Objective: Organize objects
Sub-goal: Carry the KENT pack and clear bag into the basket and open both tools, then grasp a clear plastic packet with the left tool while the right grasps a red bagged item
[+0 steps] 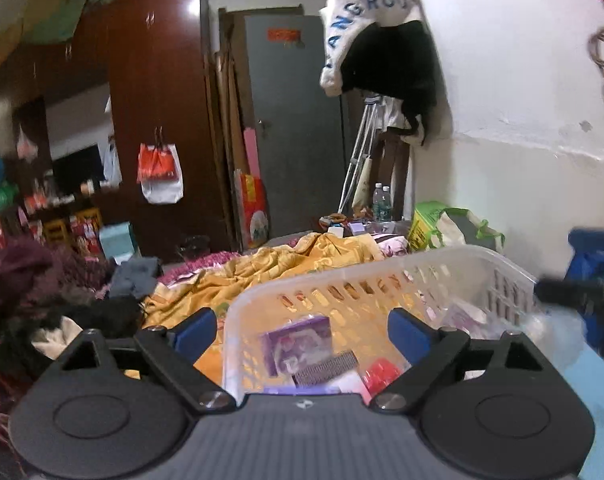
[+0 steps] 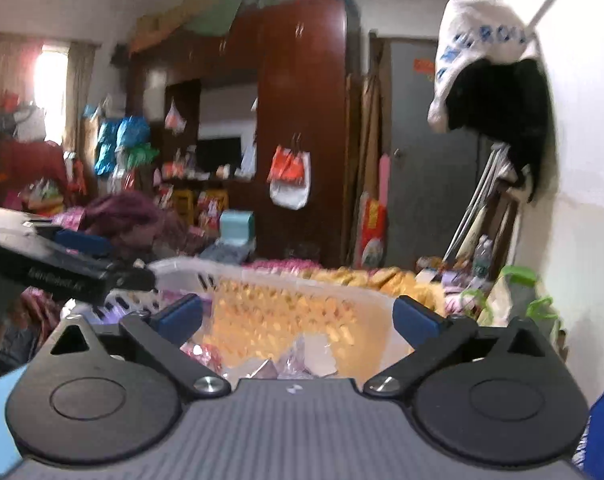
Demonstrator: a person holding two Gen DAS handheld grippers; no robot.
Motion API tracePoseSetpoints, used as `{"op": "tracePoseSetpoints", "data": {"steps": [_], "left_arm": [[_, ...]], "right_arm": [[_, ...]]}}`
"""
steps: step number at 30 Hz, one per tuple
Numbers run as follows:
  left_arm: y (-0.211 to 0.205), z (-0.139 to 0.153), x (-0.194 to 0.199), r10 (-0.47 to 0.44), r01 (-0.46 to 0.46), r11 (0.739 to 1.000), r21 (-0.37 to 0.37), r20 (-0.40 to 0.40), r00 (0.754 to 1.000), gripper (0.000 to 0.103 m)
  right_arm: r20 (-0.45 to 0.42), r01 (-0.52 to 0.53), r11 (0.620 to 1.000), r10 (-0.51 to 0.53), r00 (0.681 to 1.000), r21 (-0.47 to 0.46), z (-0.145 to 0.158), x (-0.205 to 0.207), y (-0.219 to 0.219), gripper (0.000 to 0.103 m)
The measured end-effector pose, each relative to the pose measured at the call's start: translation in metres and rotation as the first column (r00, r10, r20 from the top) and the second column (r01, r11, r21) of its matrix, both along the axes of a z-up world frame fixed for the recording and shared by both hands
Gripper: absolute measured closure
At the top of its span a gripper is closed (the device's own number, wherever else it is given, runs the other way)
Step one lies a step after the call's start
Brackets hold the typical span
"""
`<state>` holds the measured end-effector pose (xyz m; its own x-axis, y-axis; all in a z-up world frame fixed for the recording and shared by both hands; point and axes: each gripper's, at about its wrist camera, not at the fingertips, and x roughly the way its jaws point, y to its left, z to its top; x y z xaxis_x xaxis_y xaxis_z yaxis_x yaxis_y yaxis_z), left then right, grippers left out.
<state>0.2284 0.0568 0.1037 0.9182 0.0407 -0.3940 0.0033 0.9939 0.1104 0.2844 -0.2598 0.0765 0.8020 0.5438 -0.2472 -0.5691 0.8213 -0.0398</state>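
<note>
Lived-in home bedroom: rumpled yellow bedding [image 1: 270, 276], tall dark wardrobe [image 1: 158, 112], grey door [image 1: 298, 120], clothes heaped at left [image 1: 42, 280], bags hung everywhere.

My basket [image 1: 382, 276] looks like translucent, smooth plastic with slotted walls; the yellow bedspread [image 1: 262, 276] is crumpled, slightly shiny cloth; the wardrobe [image 1: 158, 92] is glossy dark wood; my gripper pads [image 1: 196, 330] look matt blue

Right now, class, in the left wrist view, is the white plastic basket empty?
No: the white plastic basket holds several things, among them a purple box and a red item.
</note>
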Motion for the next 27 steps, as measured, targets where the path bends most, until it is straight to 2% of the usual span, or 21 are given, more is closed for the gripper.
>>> {"op": "tracePoseSetpoints", "data": {"steps": [4, 7, 9, 11, 14, 19, 23, 25, 27], "left_arm": [[-0.019, -0.01, -0.046, -0.079, 0.079, 0.996, 0.03, -0.002, 0.997, 0.008], [-0.038, -0.025, -0.068, -0.123, 0.123, 0.992, 0.028, -0.016, 0.992, 0.008], [-0.051, -0.031, -0.076, -0.116, 0.116, 0.993, 0.001, 0.006, 0.993, 0.008], [-0.063, -0.037, -0.082, -0.145, 0.146, 0.989, -0.026, 0.017, 0.989, 0.008], [-0.076, -0.046, -0.08, -0.122, 0.122, 0.992, -0.011, 0.016, 0.992, 0.008], [-0.083, -0.061, -0.066, -0.077, 0.075, 0.996, -0.057, -0.021, 0.997, 0.008], [-0.083, -0.074, -0.07, -0.051, 0.05, 0.997, -0.055, -0.019, 0.999, 0.008], [-0.075, -0.077, -0.073, -0.044, 0.043, 0.996, -0.078, -0.02, 0.999, 0.008], [-0.069, -0.079, -0.079, -0.038, 0.037, 0.997, -0.067, -0.011, 0.999, 0.008]], "right_arm": [[-0.037, -0.034, 0.992, 0.039, 0.999, 0.122, 0.008, -0.034, -0.034, 0.0], [-0.021, -0.07, 0.989, 0.073, 0.997, 0.132, 0.001, -0.062, -0.05, 0.0], [-0.011, -0.07, 0.989, 0.072, 0.997, 0.129, -0.01, -0.074, -0.057, 0.0], [-0.029, -0.078, 0.986, 0.083, 0.996, 0.145, -0.021, -0.076, -0.063, 0.0], [-0.06, -0.028, 0.992, 0.036, 0.998, 0.126, -0.031, -0.072, -0.073, 0.0], [-0.103, 0.063, 0.991, -0.051, 0.993, 0.12, -0.04, -0.064, -0.092, 0.0], [-0.126, 0.087, 0.993, -0.076, 0.989, 0.082, -0.049, -0.058, -0.09, 0.0], [-0.134, 0.082, 0.993, -0.07, 0.989, 0.084, -0.055, -0.059, -0.086, 0.0], [-0.143, 0.073, 0.993, -0.059, 0.988, 0.094, -0.06, -0.058, -0.082, 0.0]]}}
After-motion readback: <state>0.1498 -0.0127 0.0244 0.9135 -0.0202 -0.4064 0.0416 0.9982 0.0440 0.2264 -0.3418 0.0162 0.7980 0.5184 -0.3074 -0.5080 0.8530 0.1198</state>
